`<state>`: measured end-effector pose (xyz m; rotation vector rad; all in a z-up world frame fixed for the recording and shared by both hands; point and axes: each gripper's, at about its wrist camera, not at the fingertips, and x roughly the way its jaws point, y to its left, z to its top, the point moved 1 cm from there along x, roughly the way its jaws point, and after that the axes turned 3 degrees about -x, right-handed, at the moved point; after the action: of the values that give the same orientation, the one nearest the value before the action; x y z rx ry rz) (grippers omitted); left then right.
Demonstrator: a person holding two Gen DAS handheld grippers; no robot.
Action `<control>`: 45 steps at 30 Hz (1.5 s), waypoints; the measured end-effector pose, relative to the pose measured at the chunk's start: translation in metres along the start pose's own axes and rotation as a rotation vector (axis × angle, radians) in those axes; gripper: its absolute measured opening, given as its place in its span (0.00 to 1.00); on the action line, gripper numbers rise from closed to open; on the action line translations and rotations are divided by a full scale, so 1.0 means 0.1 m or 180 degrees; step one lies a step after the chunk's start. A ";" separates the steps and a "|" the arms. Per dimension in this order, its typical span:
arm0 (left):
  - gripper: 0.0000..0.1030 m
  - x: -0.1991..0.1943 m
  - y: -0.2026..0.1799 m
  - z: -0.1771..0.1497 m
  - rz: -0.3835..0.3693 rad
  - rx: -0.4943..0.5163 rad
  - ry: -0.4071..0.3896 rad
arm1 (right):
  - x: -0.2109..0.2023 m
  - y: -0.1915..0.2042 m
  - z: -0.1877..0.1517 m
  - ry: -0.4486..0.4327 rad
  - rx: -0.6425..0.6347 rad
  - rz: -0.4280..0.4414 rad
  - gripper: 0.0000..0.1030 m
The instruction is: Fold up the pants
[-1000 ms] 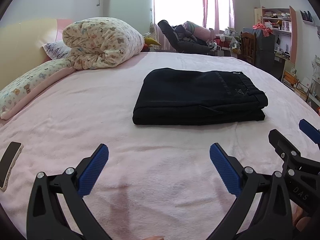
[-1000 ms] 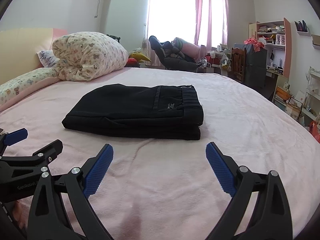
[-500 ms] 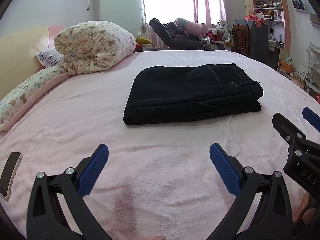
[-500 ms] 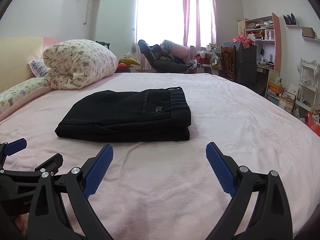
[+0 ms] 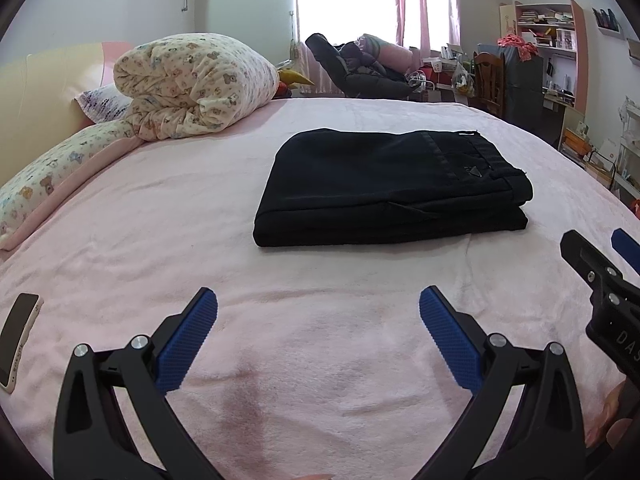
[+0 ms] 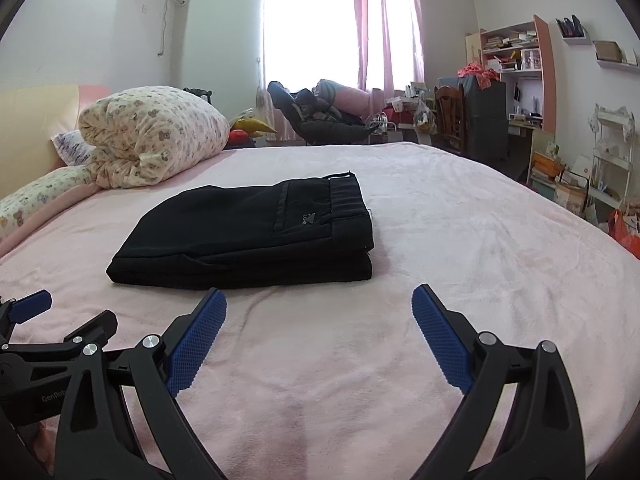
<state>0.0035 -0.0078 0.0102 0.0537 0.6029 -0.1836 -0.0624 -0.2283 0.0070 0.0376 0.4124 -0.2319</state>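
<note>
The black pants (image 5: 390,188) lie folded into a flat rectangle on the pink bed (image 5: 160,240), waistband to the right. They also show in the right wrist view (image 6: 256,236). My left gripper (image 5: 318,304) is open and empty, above the blanket well in front of the pants. My right gripper (image 6: 319,300) is open and empty, just in front of the pants' near edge. Each gripper shows at the edge of the other's view, the right one (image 5: 608,292) and the left one (image 6: 36,332).
A rolled floral duvet (image 5: 192,84) and a pillow (image 5: 52,176) sit at the bed's back left. A phone (image 5: 18,336) lies at the left near edge. A chair with clothes (image 6: 320,116), shelves (image 6: 516,64) and clutter stand beyond the bed.
Both grippers have drawn back from the folded pants and tilted up a little, so more of the room shows. The pants have not moved. Both grippers stay open.
</note>
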 end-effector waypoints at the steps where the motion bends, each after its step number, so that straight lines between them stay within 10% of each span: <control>1: 0.98 0.00 0.00 0.00 0.0004 -0.0001 -0.0006 | 0.00 0.00 0.00 -0.0002 -0.0005 0.0003 0.93; 45: 0.98 0.01 0.03 0.10 0.0066 0.0219 -0.0233 | -0.02 0.09 -0.01 -0.0006 -0.0095 0.0001 0.96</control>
<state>0.0107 -0.0060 0.0177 0.1192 0.5228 -0.1855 -0.0631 -0.2191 0.0068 0.0081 0.4140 -0.2255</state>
